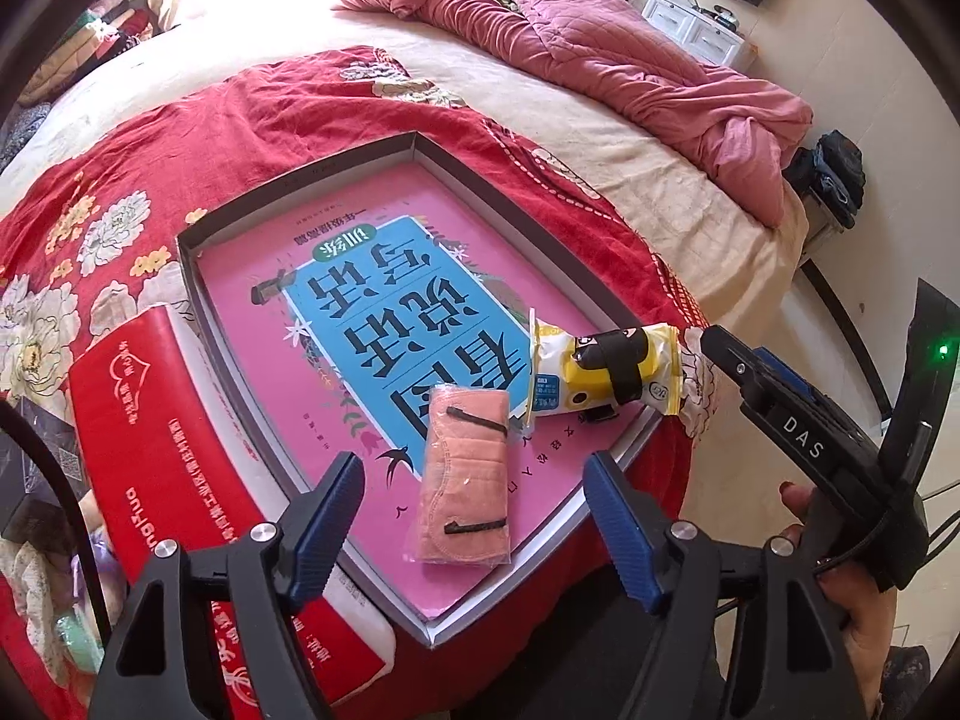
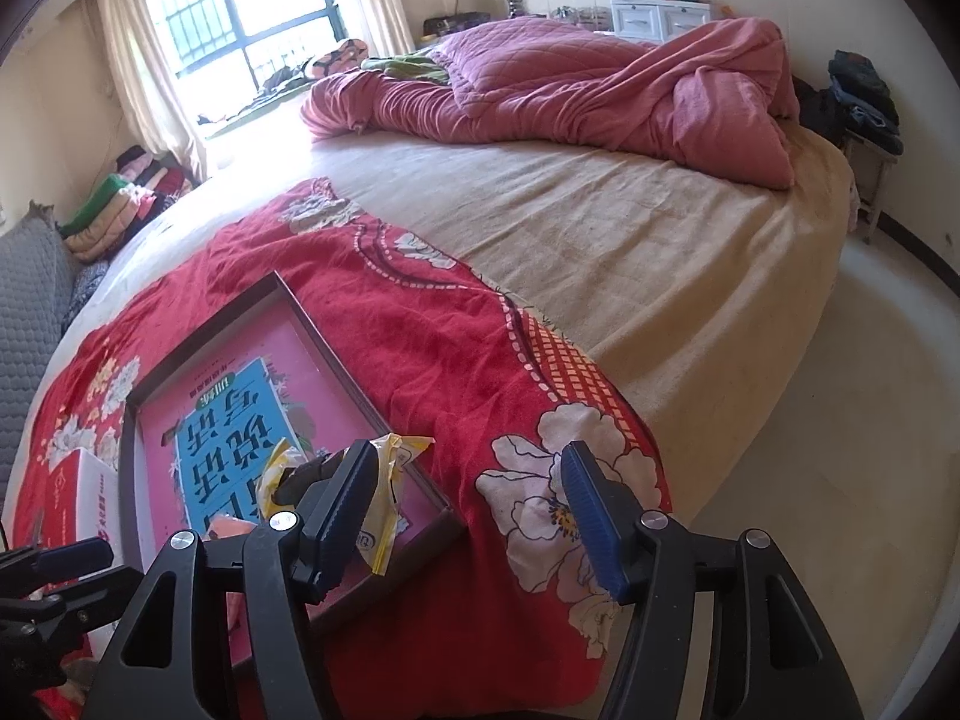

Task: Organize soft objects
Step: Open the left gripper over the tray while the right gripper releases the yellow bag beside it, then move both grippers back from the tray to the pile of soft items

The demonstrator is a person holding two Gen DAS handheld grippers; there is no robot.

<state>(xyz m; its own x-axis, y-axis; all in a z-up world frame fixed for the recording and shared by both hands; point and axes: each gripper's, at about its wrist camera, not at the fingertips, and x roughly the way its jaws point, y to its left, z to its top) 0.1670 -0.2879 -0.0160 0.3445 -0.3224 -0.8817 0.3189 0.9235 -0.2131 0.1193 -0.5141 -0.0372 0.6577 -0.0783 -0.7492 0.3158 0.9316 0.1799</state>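
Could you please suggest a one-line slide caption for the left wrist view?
Open left tongs hover over a pink packet and yellow pouch in the shallow box.

Glossy plastic wrap on pink mask; matt cloth bedspread.

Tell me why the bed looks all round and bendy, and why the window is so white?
Both views are fisheye, so the bed edge curves and the corners go dark. In the right wrist view the window is blown out by daylight, washing the sheet near it white. In the left wrist view light is even and the pink mask packet in the box looks sharp.
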